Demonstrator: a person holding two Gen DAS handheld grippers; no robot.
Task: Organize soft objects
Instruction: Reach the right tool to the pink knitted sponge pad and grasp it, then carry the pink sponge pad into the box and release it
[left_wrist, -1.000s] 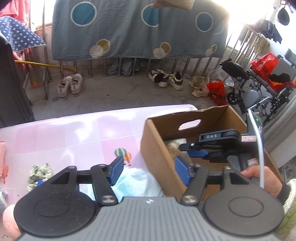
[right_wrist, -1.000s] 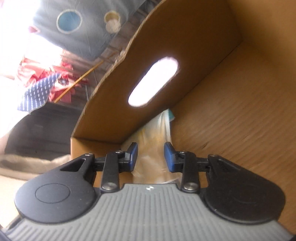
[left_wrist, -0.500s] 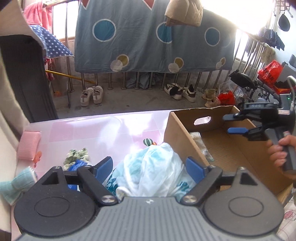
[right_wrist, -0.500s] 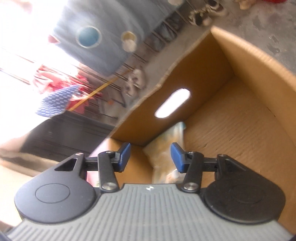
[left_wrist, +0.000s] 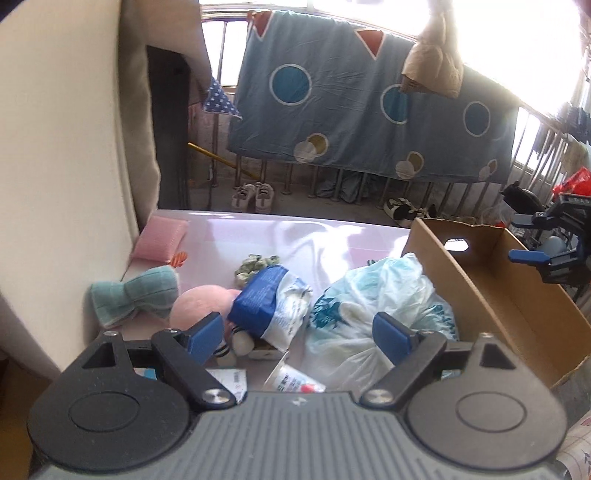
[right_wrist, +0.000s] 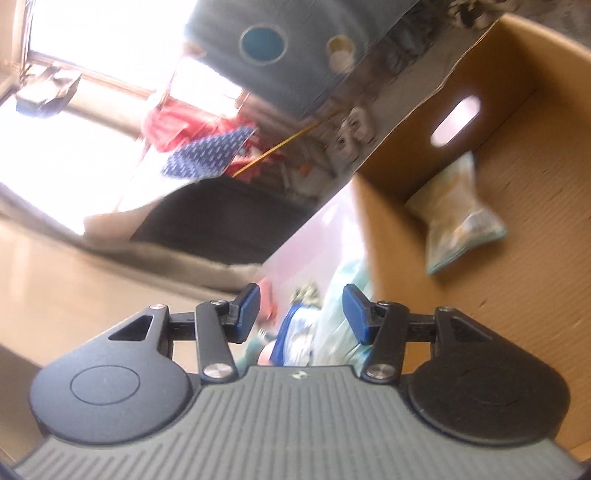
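Cardboard is your target: the box (left_wrist: 491, 295) sits ahead and to the right of your left claw (left_wrist: 306, 332), its near wall touching the pale plastic bag (left_wrist: 373, 306) that bulges just in front of that claw. Both claws are spread apart and hold nothing. Your right claw (right_wrist: 301, 310) hangs above the box's left wall, and 1 flat packet (right_wrist: 458, 218) already lies on the box floor ahead of it, near the handle slot.

The next pick looks like the plastic bag, since it lies between the left claw's blue pads (left_wrist: 391, 338). Lower straight onto the bunched top, not the loose skirt, so the film gathers and does not slip out. Close slowly; thin plastic tears or slides under a hard pinch. Lift clear of the box wall before swinging right, or the bag may snag on the rim.

Left of the bag wait the blue-and-white packet (left_wrist: 271, 302), the pink plush (left_wrist: 199, 304), a teal bow-shaped cloth (left_wrist: 135, 297) and, farther ahead, a pink pad (left_wrist: 160, 236) on the table (left_wrist: 295, 236). Take them 1 at a time.
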